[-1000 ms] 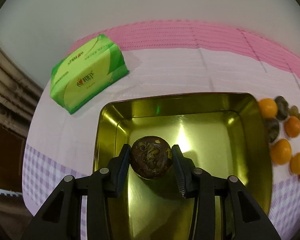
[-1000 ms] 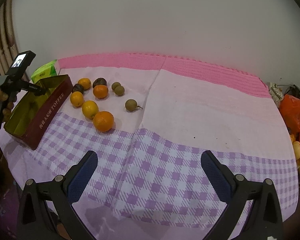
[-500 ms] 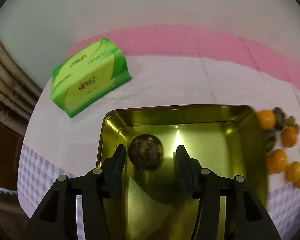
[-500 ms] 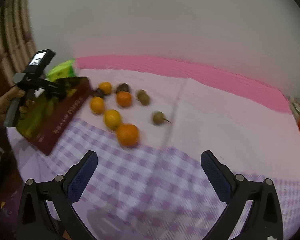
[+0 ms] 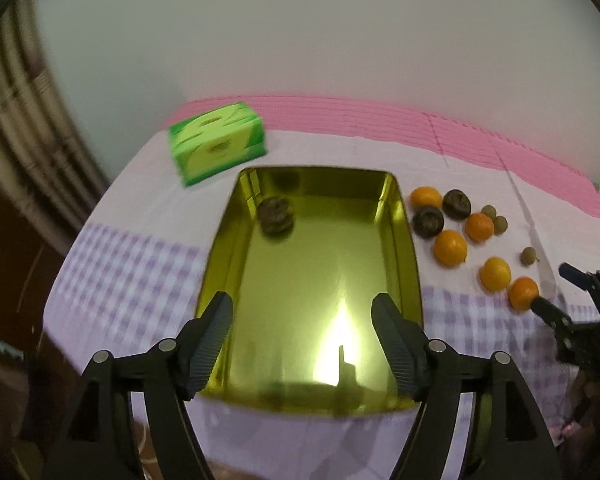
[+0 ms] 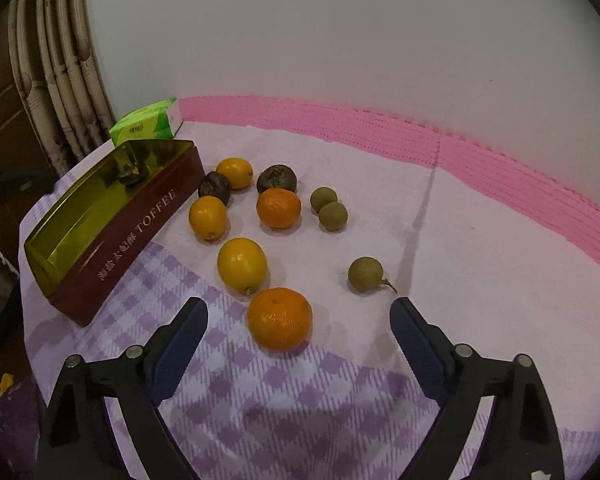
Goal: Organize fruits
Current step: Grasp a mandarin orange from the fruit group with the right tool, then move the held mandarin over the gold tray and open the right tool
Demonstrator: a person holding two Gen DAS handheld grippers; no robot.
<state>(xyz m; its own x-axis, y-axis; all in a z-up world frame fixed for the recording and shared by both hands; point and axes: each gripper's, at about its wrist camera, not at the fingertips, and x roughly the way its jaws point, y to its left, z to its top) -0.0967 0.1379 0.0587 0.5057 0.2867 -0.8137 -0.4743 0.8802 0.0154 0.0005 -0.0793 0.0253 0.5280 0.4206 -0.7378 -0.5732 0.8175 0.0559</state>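
Observation:
A gold-lined toffee tin [image 5: 404,240] [image 6: 140,224] stands on the table's left. One dark brown fruit [image 5: 276,216] lies in its far left corner. My left gripper [image 5: 302,316] is open and empty above the tin's near end. Several oranges, dark fruits and small green-brown fruits lie right of the tin. My right gripper [image 6: 298,320] is open and empty, with the nearest orange [image 6: 279,318] [image 5: 522,293] between its fingertips. A yellow-orange fruit [image 6: 242,265] lies just behind it.
A green tissue pack [image 5: 218,148] [image 6: 146,128] sits behind the tin. A lone green-brown fruit with a stem [image 6: 366,275] lies to the right. The cloth [image 6: 460,240] is pink at the back and purple-checked in front. The table edge runs close along the left.
My left gripper let go of the dark fruit in the tin, opened wide and pulled back. My right gripper moved forward to the nearest orange.

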